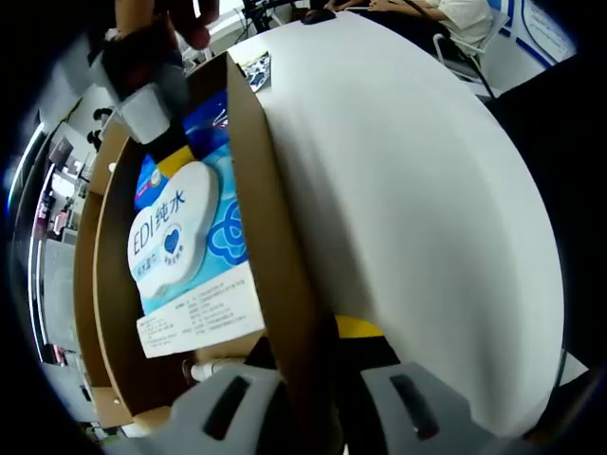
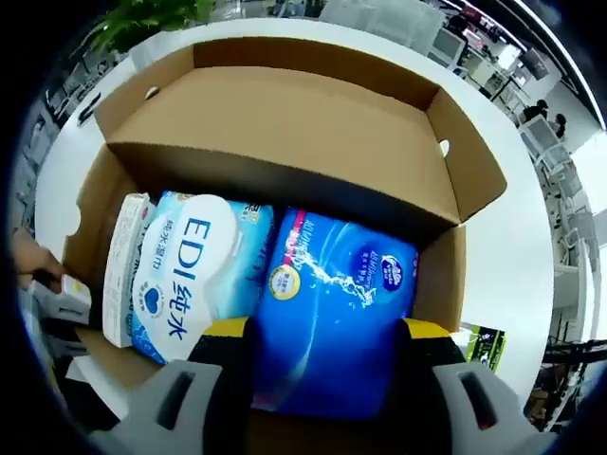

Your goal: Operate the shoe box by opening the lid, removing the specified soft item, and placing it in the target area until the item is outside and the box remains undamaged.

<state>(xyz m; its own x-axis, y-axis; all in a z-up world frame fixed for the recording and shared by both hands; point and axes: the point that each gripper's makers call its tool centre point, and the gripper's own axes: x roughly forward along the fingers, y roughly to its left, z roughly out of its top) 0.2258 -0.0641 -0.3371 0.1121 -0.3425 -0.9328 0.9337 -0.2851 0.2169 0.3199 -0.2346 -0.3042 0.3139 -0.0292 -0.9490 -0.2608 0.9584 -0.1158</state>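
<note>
An open brown cardboard shoe box (image 2: 285,123) lies on a round white table (image 2: 512,256), its lid folded back. Inside are a light-blue "EDI" wet-wipes pack (image 2: 190,275) and a dark-blue soft tissue pack (image 2: 332,313). My right gripper (image 2: 327,341) is shut on the dark-blue pack, with a yellow pad against each of its sides. My left gripper (image 1: 313,398) is shut on the box's side wall (image 1: 270,218), and it appears at the box's left wall (image 2: 57,299) in the right gripper view. In the left gripper view the right gripper (image 1: 152,104) hangs over the dark-blue pack (image 1: 207,118), beside the EDI pack (image 1: 175,237).
Bare white table (image 1: 408,190) stretches to the right of the box. A small printed card (image 2: 479,341) lies on the table near the box's corner. A green plant (image 2: 142,24) and office chairs (image 2: 379,19) stand beyond the table. A seated person (image 1: 455,14) is at the far side.
</note>
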